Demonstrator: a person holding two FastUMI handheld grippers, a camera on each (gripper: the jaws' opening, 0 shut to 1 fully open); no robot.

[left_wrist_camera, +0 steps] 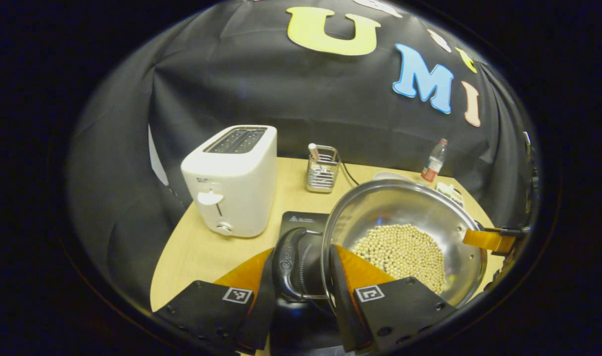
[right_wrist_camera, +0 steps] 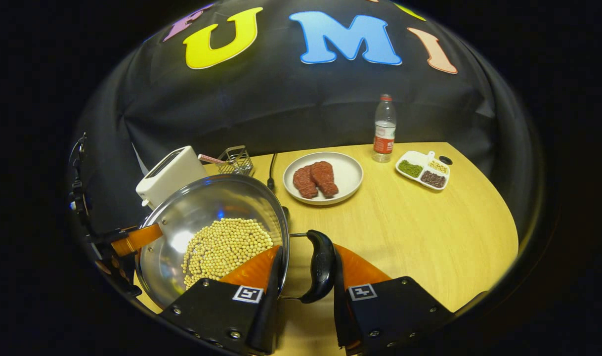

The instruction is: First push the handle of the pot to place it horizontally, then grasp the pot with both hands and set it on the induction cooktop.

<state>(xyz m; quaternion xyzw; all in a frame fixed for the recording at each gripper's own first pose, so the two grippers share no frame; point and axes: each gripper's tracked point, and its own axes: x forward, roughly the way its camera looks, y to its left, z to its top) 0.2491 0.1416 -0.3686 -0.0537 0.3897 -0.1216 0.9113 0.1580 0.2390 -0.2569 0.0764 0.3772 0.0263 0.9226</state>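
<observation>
A steel pot (left_wrist_camera: 405,207) half full of pale beans (left_wrist_camera: 405,252) hangs between my two grippers. My left gripper (left_wrist_camera: 301,269) is shut on the pot's black side handle (left_wrist_camera: 288,262), with one finger outside the handle and the other inside the rim. In the right gripper view, my right gripper (right_wrist_camera: 307,269) is shut the same way on the opposite handle (right_wrist_camera: 323,264) of the pot (right_wrist_camera: 207,212). The black induction cooktop (left_wrist_camera: 301,220) shows just behind the left handle, partly hidden by the pot. I cannot tell whether the pot touches it.
A white toaster (left_wrist_camera: 232,183) stands left of the cooktop, with a wire utensil rack (left_wrist_camera: 322,170) behind. On the wooden table (right_wrist_camera: 405,232) sit a plate (right_wrist_camera: 353,175) of meat, a water bottle (right_wrist_camera: 384,128) and a divided dish (right_wrist_camera: 422,170). A cable (right_wrist_camera: 271,170) runs back.
</observation>
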